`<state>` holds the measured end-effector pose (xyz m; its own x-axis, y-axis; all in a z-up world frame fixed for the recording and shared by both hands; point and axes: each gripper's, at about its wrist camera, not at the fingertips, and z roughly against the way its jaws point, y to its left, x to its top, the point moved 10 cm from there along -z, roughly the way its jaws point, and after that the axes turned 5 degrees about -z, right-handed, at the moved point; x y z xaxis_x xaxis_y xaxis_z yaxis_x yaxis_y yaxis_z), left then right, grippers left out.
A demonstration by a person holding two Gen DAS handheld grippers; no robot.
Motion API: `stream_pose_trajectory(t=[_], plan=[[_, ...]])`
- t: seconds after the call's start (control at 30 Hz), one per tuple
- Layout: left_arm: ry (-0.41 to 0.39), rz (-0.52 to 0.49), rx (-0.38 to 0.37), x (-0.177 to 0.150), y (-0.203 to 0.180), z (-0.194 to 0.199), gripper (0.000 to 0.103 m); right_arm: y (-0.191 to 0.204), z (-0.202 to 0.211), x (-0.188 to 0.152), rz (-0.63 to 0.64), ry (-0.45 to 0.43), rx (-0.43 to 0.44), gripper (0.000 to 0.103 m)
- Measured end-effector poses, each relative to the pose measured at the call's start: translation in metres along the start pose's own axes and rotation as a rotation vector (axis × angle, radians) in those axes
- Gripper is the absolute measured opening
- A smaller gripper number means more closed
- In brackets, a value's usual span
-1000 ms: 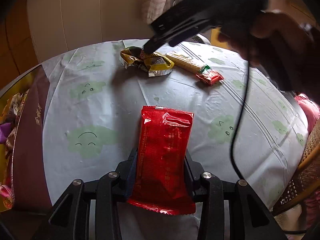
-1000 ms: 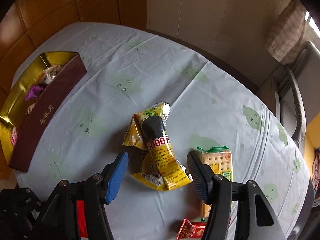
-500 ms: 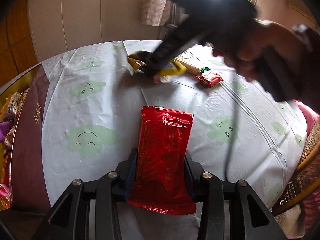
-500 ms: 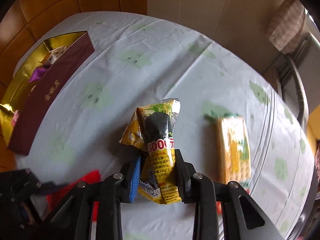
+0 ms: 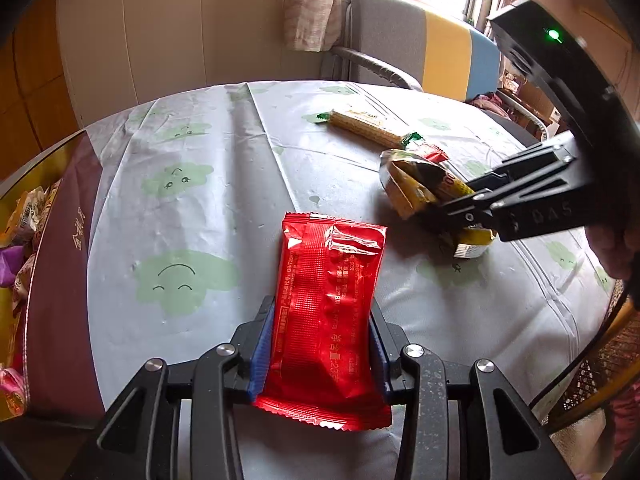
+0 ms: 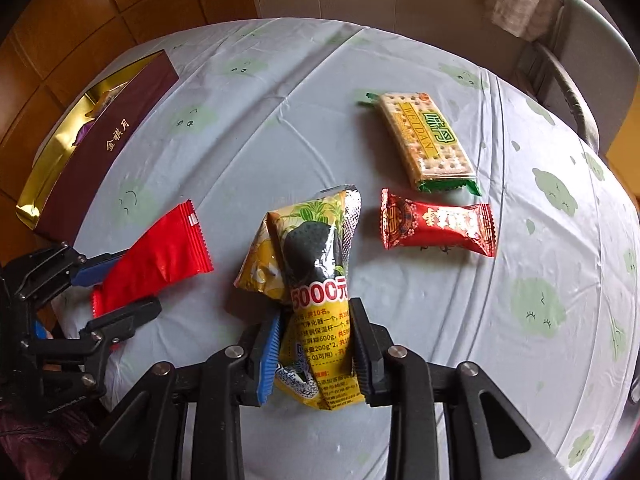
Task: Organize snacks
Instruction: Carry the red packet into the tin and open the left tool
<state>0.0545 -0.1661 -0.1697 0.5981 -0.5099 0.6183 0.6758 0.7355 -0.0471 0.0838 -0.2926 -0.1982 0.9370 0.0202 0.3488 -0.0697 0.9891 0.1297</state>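
Between the left tongs [image 5: 320, 354], clamped shut, sat the red packet [image 5: 328, 320]; the right tongs [image 6: 314, 354] pinched the yellow bag [image 6: 316, 280] above the counter [image 6: 260, 140]. The box [image 6: 100, 148] contents were hard to see.

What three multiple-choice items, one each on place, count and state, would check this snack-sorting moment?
1. Where is the maroon box?
A. table's left edge
B. on the chair
C. under the cracker pack

2. How many snack packets lie loose on the tablecloth, gripped by neither tool?
A. none
B. two
C. four

3. What does the right tool hold?
A. nothing
B. red packet
C. yellow packet

Key: 1 A, it sits at the left rim; 2 B, only the cracker pack and red candy lie free; 3 C, it is shut on the yellow packet, while the left tool grips the red packet.
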Motion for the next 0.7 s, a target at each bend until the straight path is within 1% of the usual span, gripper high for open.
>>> stream_pose_trajectory(t=[0.07,0.17,0.3,0.37,0.47,0.53,0.63,0.7], plan=[[0.018,0.002,0.001,0.001,0.0,0.002,0.038,0.0,-0.001,0.0,0.006,-0.006,0.0,0.033],[0.025,-0.001,0.003,0.0,0.0,0.01,0.038,0.002,-0.005,0.002,0.009,-0.017,0.007,0.033],[-0.02,0.024,-0.003,0.01,0.008,0.034,0.038,-0.001,0.003,-0.006,0.016,-0.023,0.001,0.033],[-0.044,0.064,0.0,0.016,0.018,0.05,0.038,-0.001,0.002,-0.007,0.018,-0.026,0.001,0.033],[-0.079,0.145,0.014,0.023,0.045,0.073,0.038,0.002,0.001,-0.008,0.022,-0.029,-0.003,0.033],[-0.101,0.216,0.041,0.026,0.073,0.091,0.038,0.003,0.001,-0.009,0.024,-0.03,-0.006,0.033],[-0.121,0.327,0.101,0.021,0.123,0.117,0.038,0.005,0.002,-0.009,0.027,-0.032,-0.011,0.034],[-0.111,0.425,0.142,0.009,0.16,0.128,0.038,0.005,0.002,-0.009,0.028,-0.033,-0.012,0.034]])
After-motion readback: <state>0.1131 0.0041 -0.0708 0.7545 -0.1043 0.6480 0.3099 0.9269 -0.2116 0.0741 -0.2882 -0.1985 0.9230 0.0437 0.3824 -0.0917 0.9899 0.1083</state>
